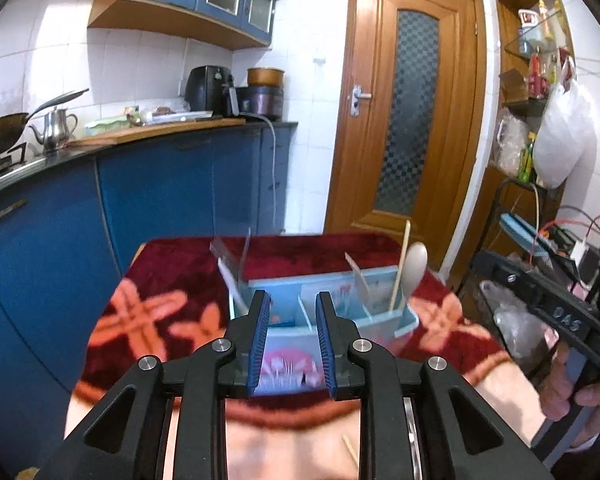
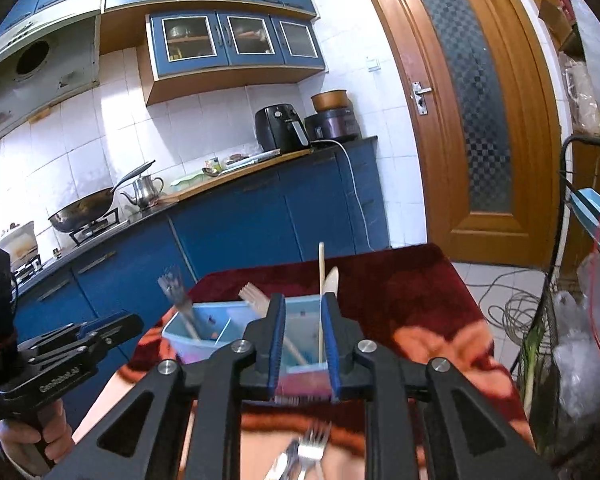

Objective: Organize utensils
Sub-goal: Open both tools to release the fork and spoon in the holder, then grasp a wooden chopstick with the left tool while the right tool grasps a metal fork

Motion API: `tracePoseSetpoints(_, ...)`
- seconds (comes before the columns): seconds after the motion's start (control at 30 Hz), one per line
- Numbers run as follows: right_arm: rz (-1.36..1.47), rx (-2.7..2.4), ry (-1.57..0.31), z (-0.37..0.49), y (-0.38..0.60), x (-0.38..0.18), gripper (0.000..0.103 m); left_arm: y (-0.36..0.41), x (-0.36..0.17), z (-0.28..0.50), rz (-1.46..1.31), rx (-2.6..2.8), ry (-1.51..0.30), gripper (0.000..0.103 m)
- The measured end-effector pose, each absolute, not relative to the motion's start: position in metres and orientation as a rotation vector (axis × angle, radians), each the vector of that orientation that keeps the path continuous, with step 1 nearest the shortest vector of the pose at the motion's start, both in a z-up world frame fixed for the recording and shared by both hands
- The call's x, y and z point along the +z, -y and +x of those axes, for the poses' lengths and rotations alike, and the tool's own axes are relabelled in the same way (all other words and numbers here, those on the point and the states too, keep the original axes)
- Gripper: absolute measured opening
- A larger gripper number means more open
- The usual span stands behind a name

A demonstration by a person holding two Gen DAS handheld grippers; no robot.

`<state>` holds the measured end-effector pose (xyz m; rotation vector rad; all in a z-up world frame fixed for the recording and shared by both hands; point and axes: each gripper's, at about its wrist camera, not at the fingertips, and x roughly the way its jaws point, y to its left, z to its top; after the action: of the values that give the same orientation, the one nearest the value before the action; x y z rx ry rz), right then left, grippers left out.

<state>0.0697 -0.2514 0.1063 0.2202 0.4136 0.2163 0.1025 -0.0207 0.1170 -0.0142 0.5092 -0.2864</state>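
Both tongs — left point(image 1: 292, 344), right point(image 2: 303, 346) — slightly spread, pinching nothing. Blue organizer point(image 1: 332, 320) on counter point(image 2: 420, 300) holds spoon point(image 1: 415, 266), chopstick point(image 2: 321, 280). Loose forks point(image 2: 314, 446) — blurred, probably two — lie close under right tongs. Risk: low approach knocks organizer over.

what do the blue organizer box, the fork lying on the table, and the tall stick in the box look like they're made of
Organizer box: likely plastic, with thin, smooth, pale blue walls and a printed front. Fork: looks like metal, silvery with bright reflections, though blurred. Tall stick: probably wood or bamboo, pale tan and matte; too thin to tell which.
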Motion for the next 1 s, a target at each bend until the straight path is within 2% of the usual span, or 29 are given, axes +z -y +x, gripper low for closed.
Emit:
tracePoseSetpoints(0.27, 0.199, 0.196, -0.47, 0.025, 0.248, 0.099, 0.023, 0.019, 0.102, 0.068, -0.023, -0.277, -0.586, 0.024)
tracePoseSetpoints(0.57, 0.225, 0.17, -0.545, -0.006, 0.259, 0.066, 0.029, 0.03, 0.077, 0.043, -0.021, -0.29, -0.682, 0.024)
tracePoseSetpoints(1.0, 0.206, 0.091, -0.611, -0.014, 0.28, 0.009, 0.032, 0.061, 0.026, 0.056, 0.029, -0.292, -0.842, 0.024)
